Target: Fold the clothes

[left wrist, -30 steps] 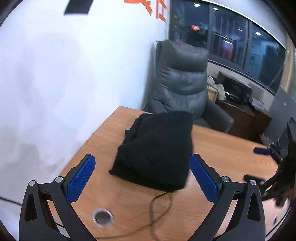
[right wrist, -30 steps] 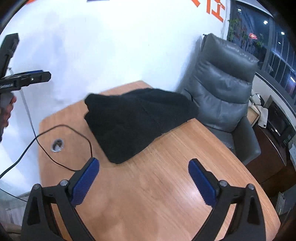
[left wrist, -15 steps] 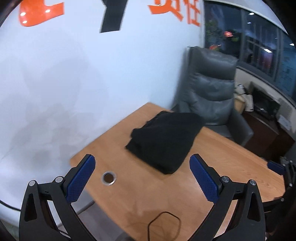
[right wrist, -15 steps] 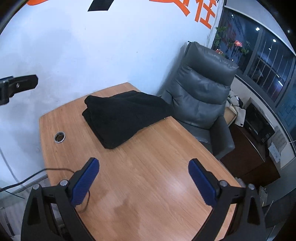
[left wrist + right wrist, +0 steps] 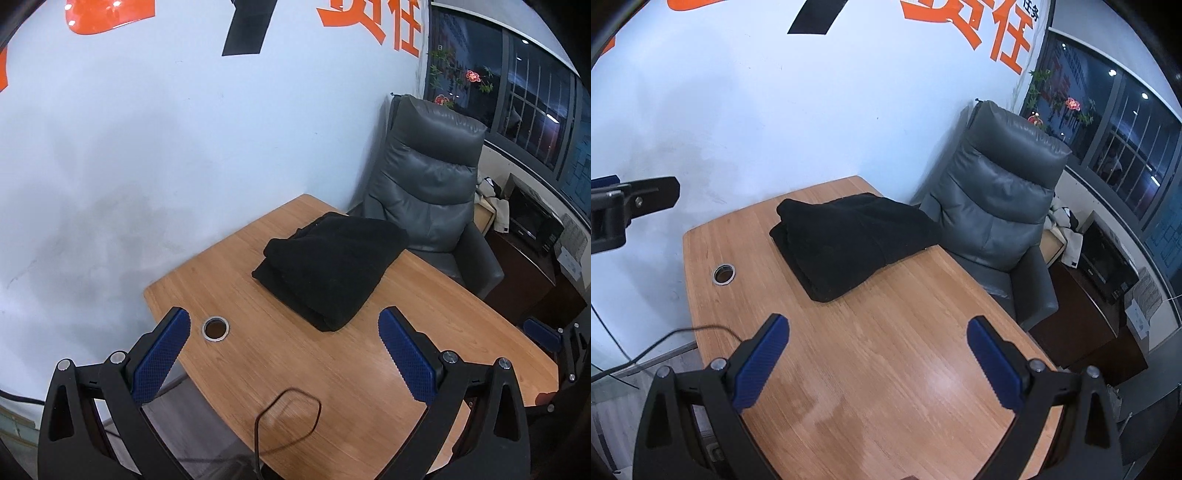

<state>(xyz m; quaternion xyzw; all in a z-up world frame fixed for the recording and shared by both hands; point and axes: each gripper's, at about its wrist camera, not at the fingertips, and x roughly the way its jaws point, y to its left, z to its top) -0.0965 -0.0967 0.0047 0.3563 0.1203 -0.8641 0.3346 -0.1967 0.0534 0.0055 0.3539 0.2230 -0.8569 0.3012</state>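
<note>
A black garment (image 5: 332, 266) lies folded in a thick stack on the far end of the wooden table (image 5: 424, 332); it also shows in the right wrist view (image 5: 853, 240). My left gripper (image 5: 284, 354) is open and empty, held high above the table's near edge, well back from the garment. My right gripper (image 5: 877, 362) is open and empty, above the bare middle of the table (image 5: 905, 350), also well back from the garment.
A grey leather armchair (image 5: 428, 192) stands behind the table's far corner against the white wall. A round cable hole (image 5: 216, 328) sits near the left edge; it also shows in the right wrist view (image 5: 724, 274). A black cable (image 5: 288, 417) loops near the front. A dark cabinet (image 5: 1104, 266) stands right.
Both grippers have pulled back and risen away from the garment, which now looks smaller and farther off. The folded garment has not moved. Both stay open.
</note>
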